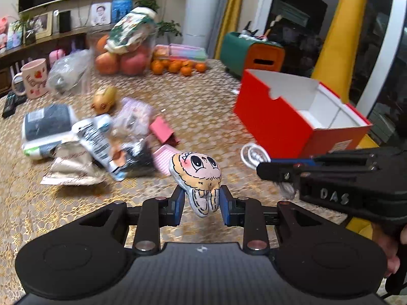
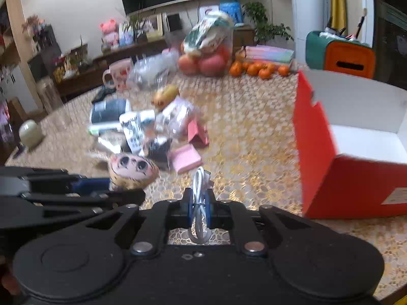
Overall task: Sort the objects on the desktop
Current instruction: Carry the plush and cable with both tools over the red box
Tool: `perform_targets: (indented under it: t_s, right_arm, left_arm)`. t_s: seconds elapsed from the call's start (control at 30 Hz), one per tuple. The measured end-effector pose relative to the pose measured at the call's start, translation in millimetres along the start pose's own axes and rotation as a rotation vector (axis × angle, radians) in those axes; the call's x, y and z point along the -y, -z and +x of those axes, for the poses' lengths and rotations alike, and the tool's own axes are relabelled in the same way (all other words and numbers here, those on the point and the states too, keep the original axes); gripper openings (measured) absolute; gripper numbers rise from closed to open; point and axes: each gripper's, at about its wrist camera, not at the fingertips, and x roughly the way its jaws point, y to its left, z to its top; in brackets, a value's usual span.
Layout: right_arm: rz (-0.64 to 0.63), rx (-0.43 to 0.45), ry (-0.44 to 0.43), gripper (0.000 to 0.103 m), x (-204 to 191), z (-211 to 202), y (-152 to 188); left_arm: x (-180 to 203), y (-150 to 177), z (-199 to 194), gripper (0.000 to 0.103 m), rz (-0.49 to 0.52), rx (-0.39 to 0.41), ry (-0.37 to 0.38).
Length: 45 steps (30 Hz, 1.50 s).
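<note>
Both hands loaded for sorting: the left gripper pinches a cartoon-faced plush toy while the right gripper clamps a coiled white cable, both held near the open red box, apparently their destination.

Evenly lit indoors, no harsh shadows; motion-blurred across the cluttered middle, fisheye-bent at edges, sharp only nearest the lens.

A home living room: a patterned table with fruit and a mug, framed family photos on a far shelf, houseplants, yellow curtains at right.
</note>
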Motion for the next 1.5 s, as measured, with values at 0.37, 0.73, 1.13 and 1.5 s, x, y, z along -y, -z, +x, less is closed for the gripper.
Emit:
perform_targets:
  t_s: [0.37, 0.73, 1.13, 1.5]
  right_arm:
    - [0.061, 0.141, 0.039, 0.009, 45.1, -71.2, -19.0]
    - [0.131, 0.191, 0.127, 0.009, 107.5, -91.6, -28.2]
    - [0.172, 0.175, 0.256, 0.009, 176.1, -73.5, -33.7]
    - [0.194, 0.125, 0.321, 0.009, 224.5, -45.3, -35.0]
  left_arm:
    - [60.4, -36.9, -10.4, 0.028, 0.110, 0.033, 0.083]
    - [114.6, -78.0, 17.3, 0.028, 0.194, 0.003, 0.154]
    - [167.5, -123.8, 80.6, 0.028, 0.285, -0.042, 0.196]
    - [203.0, -143.1, 156.0, 0.028, 0.357, -0.137, 0.197]
